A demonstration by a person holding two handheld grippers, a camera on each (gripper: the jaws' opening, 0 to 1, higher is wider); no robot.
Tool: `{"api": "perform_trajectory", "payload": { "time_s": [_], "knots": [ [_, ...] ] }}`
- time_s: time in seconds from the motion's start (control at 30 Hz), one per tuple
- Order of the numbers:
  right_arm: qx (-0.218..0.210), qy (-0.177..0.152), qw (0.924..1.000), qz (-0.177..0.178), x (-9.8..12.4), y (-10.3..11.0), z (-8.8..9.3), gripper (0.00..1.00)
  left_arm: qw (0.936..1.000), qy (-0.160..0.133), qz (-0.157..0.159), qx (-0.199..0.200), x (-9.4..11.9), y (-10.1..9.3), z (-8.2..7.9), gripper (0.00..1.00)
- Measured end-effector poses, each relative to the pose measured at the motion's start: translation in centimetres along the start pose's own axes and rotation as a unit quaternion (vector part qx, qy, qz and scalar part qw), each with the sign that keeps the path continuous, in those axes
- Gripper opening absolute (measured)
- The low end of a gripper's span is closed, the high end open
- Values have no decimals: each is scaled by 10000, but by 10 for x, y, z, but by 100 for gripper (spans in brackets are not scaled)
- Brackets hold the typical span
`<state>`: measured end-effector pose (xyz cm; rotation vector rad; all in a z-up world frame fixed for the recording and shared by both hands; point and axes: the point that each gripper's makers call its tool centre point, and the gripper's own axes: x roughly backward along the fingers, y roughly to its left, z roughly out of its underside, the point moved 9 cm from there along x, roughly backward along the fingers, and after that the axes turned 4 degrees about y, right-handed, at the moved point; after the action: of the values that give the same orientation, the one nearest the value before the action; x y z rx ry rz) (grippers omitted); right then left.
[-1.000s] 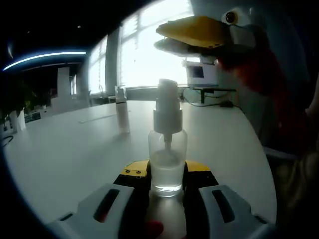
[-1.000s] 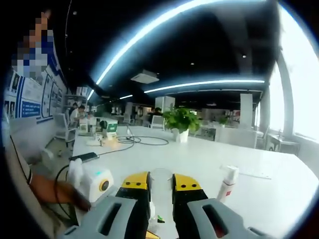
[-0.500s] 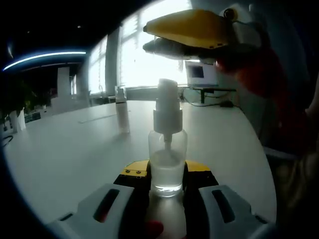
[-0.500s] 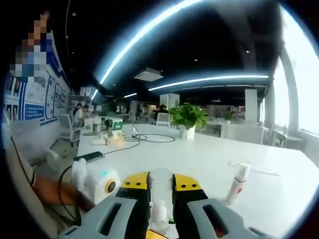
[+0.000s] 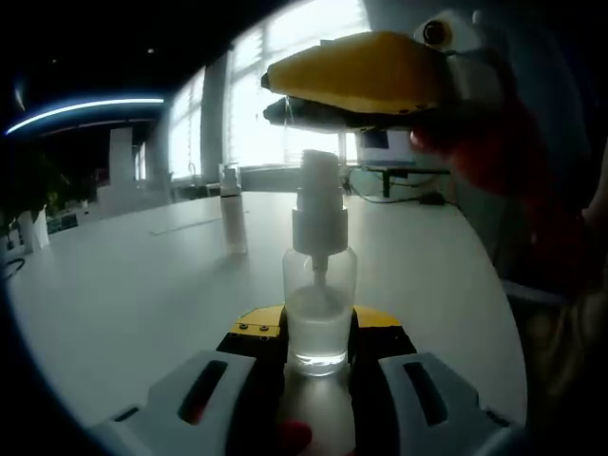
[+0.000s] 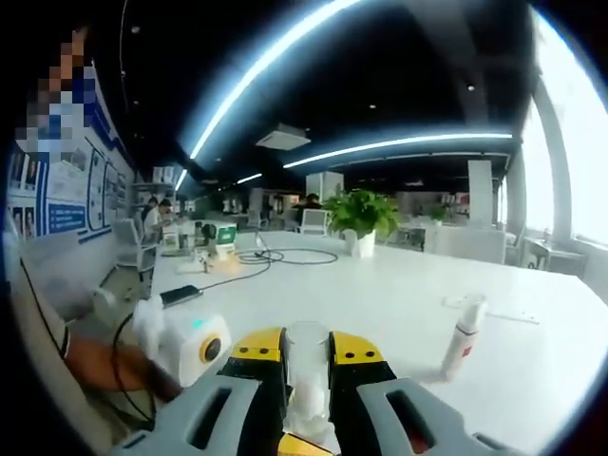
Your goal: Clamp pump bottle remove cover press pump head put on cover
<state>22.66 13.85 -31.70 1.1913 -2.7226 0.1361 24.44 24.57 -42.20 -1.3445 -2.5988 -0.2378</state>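
Long white table [image 6: 399,304], bright windows [image 5: 285,104] (probably an office), ceiling strip lights [image 6: 285,66].

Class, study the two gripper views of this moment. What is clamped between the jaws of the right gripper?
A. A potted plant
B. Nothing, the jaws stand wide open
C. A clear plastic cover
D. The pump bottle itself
C. In the right gripper view the right gripper is shut on the clear cover, while the pump bottle sits uncapped in the left gripper, seen in the left gripper view.
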Motion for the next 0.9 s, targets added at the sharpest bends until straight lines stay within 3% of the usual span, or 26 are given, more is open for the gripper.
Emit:
{"api": "perform_trajectory", "payload": {
  "time_s": [0.9],
  "knots": [
    [-149,122,9998,-23,-1,0,13,12,10000,0,3,-3,-1,-1,0,16]
  ]
}}
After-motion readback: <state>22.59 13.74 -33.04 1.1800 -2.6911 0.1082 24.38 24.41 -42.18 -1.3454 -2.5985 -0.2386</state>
